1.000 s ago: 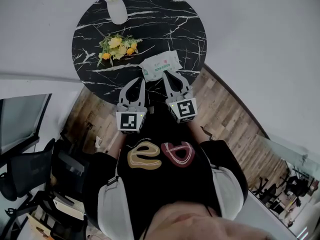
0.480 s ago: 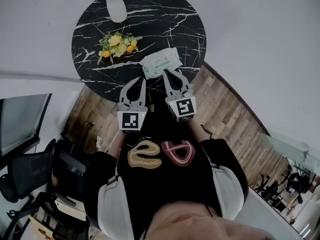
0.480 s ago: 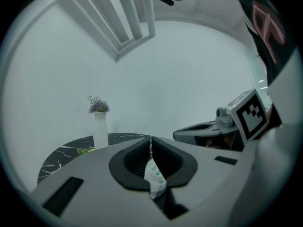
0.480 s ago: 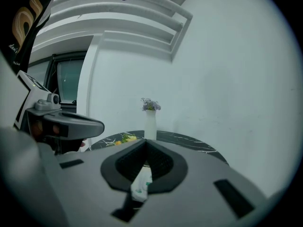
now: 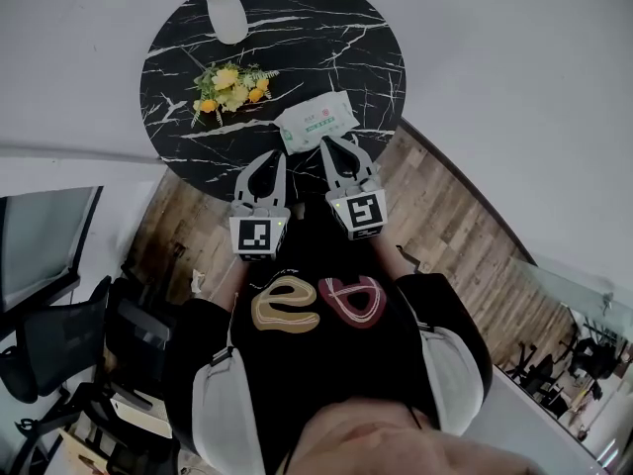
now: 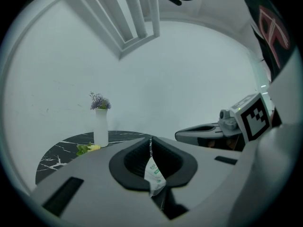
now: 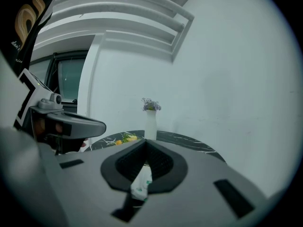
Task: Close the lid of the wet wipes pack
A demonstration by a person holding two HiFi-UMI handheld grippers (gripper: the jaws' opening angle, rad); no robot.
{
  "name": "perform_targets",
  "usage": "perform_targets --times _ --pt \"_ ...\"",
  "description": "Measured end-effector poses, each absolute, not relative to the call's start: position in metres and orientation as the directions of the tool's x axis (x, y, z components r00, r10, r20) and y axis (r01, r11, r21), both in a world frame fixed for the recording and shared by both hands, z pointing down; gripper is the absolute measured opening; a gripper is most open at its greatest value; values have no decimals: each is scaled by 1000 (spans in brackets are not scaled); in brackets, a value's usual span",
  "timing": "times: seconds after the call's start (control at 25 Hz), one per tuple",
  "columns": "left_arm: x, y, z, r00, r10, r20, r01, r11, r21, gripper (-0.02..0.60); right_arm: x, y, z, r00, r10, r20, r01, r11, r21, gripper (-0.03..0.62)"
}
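Round black marble table (image 5: 326,28) stands partly on wood floor (image 5: 445,226). Left gripper (image 5: 273,155) and right gripper (image 5: 330,141) held side by side at table's near edge, each with jaws pressed together, gripping nothing. Wet wipes pack (image 5: 315,123) lies flat on table near that edge, just ahead of right gripper's tips. Yellow bouquet (image 5: 229,87) lies left of pack. White vase (image 5: 228,18) stands upright at far rim.

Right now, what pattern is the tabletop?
Black with white marble veining; the tabletop shows best in head view.
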State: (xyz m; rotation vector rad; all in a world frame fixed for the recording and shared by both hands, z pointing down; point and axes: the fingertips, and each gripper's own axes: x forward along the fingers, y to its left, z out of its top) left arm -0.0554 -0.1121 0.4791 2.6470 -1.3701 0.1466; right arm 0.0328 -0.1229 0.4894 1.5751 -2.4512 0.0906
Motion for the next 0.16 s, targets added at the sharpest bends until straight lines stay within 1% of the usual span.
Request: perform_targets --times 0.16 --pt "-55 -109 484 568 -805 170 -823 -557 109 28 33 -119 491 -403 -885 234 -898 431 83 9"
